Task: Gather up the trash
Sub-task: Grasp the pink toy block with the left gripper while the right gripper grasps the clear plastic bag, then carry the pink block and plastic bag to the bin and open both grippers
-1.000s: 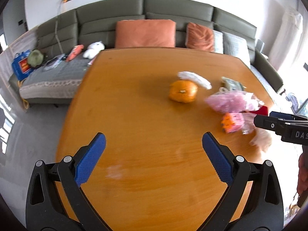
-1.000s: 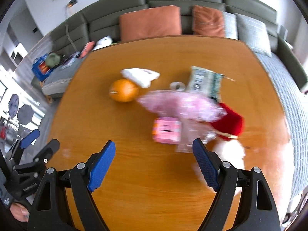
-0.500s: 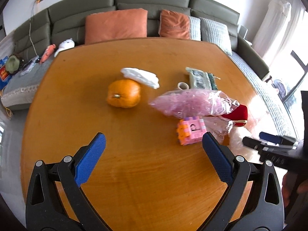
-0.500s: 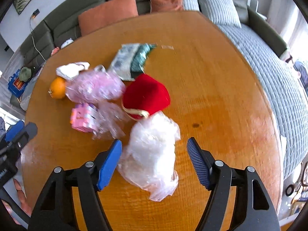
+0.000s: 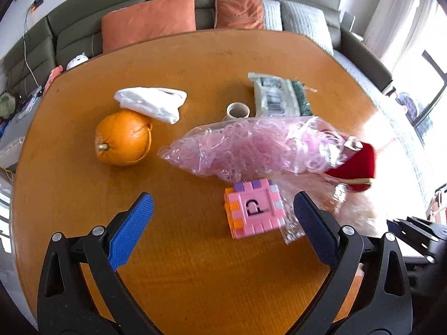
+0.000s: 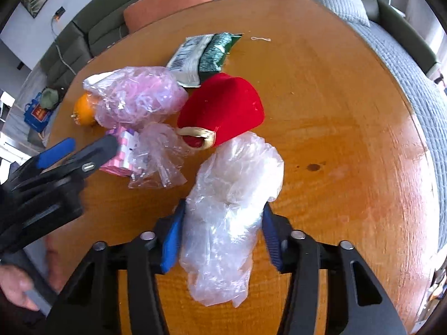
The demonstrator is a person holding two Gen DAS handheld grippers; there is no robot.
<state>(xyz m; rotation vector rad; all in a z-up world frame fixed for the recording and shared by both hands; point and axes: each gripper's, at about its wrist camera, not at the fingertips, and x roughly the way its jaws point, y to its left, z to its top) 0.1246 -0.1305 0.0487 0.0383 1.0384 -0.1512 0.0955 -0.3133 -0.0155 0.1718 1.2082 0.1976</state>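
My right gripper (image 6: 220, 234) is shut on a crumpled clear plastic bag (image 6: 232, 212) that lies on the wooden table (image 6: 349, 128). My left gripper (image 5: 223, 223) is open and empty, just short of a pink toy block (image 5: 254, 212); it shows at the left of the right wrist view (image 6: 81, 150). A bag of pink shreds (image 5: 251, 148) (image 6: 137, 95), a small clear wrapper (image 6: 159, 156), a green-white snack packet (image 5: 279, 95) (image 6: 204, 55) and a folded white bag (image 5: 151, 103) also lie on the table.
An orange (image 5: 123, 139) sits at the table's left. A red velvet pouch (image 6: 223, 111) lies beyond the clear bag. A tape roll (image 5: 237, 110) stands near the packet. A green sofa with orange cushions (image 5: 148, 19) runs behind the table.
My right gripper has moved forward and closed on the clear plastic bag. My left gripper has moved closer to the pink block and stays open.
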